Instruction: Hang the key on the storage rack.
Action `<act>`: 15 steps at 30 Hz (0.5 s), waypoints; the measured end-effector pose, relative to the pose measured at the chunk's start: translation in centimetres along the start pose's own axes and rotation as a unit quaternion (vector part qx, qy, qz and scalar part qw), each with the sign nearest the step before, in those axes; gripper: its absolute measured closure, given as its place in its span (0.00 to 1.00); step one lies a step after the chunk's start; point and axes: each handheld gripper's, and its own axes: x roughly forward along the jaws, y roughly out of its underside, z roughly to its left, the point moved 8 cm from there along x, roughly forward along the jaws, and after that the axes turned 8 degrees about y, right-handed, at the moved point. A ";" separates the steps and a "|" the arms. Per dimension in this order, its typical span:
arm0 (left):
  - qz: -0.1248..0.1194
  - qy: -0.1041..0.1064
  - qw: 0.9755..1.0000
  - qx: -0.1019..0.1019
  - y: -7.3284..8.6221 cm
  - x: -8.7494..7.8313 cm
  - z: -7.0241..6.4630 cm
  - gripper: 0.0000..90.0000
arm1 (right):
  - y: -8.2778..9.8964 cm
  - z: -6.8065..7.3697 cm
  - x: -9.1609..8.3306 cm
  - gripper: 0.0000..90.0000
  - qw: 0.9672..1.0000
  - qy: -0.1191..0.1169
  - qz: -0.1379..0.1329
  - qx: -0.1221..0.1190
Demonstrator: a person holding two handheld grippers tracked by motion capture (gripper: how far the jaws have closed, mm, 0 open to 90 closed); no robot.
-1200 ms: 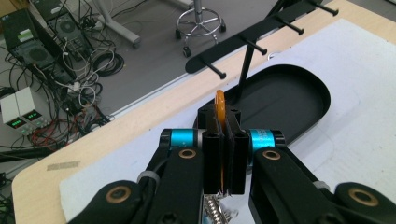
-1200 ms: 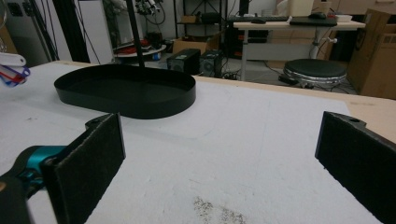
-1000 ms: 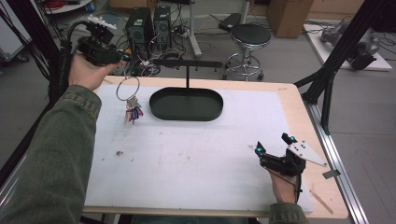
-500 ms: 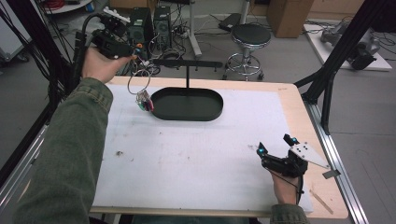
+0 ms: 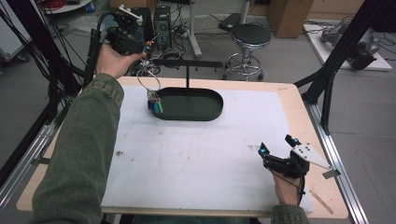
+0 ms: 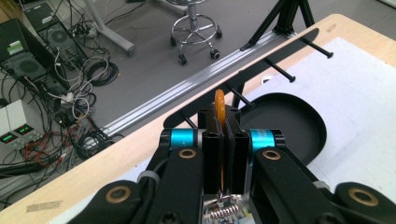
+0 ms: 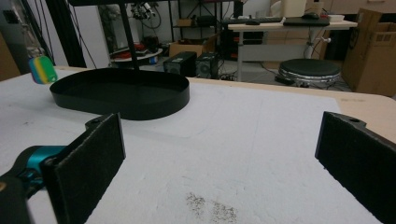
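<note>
My left gripper [image 5: 140, 46] is raised beyond the table's far left corner, near the left end of the black stand's crossbar [image 5: 187, 63]. In the left gripper view its jaws are shut on an orange tab [image 6: 219, 100], close to the bar's pegs [image 6: 280, 70]. A wire key ring [image 5: 148, 81] hangs from it with coloured tags [image 5: 155, 105] beside the left end of the oval tray base [image 5: 205, 116]. The right gripper [image 5: 275, 144] rests open on the white mat [image 5: 210, 154] at the near right; nothing lies between its pads [image 7: 88, 163].
A post [image 5: 187, 77] rises from the tray's back to the crossbar. A black frame leg [image 5: 327, 79] stands at the table's right edge. A thin wooden stick [image 5: 322, 200] lies near the right front corner. A stool [image 5: 250, 35] and computer towers stand behind the table.
The left gripper has moved right and farther back toward the crossbar, carrying the key ring; the tags now hang at the tray's left end. The right gripper has stayed put.
</note>
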 end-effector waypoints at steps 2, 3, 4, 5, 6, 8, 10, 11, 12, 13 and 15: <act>-0.003 -0.002 1.000 -0.001 -0.1 0.3 0.1 0.97 | 0.0 -0.1 0.0 0.00 1.000 0.001 -0.002 -0.002; -0.002 -0.003 1.000 -0.002 -0.2 0.5 0.2 0.97 | 0.1 -0.1 0.0 0.00 1.000 0.002 0.000 0.002; -0.002 -0.006 1.000 -0.003 -0.2 0.6 0.3 0.97 | 0.1 -0.2 0.0 0.00 1.000 0.002 -0.001 -0.001; -0.001 -0.006 1.000 -0.004 -0.3 0.7 0.4 0.97 | 0.1 -0.3 0.0 0.00 1.000 0.002 -0.001 0.002; 0.000 -0.007 1.000 -0.005 -0.3 0.9 0.5 0.97 | 0.1 -0.3 0.0 0.00 1.000 0.002 0.000 0.003; 0.000 -0.009 1.000 -0.008 -0.4 1.1 0.6 0.97 | 0.1 -0.3 -0.1 0.00 1.000 0.003 0.002 0.003; -0.001 -0.007 1.000 -0.010 -0.6 1.4 0.7 0.97 | 0.1 -0.3 -0.1 0.00 1.000 0.003 0.003 0.003; -0.004 -0.005 1.000 -0.011 -0.7 1.5 0.6 0.97 | 0.1 -0.3 0.0 0.00 1.000 0.003 0.001 0.004; -0.008 -0.004 1.000 -0.012 -0.8 1.7 0.6 0.97 | 0.1 -0.3 0.0 0.00 1.000 0.002 0.000 0.001; -0.009 -0.005 1.000 -0.010 -1.0 1.8 0.6 0.97 | 0.1 -0.3 0.0 0.00 1.000 0.002 0.000 0.001; -0.013 -0.004 1.000 -0.012 -1.3 2.1 0.6 0.97 | 0.1 -0.3 0.0 0.00 1.000 0.002 0.001 0.001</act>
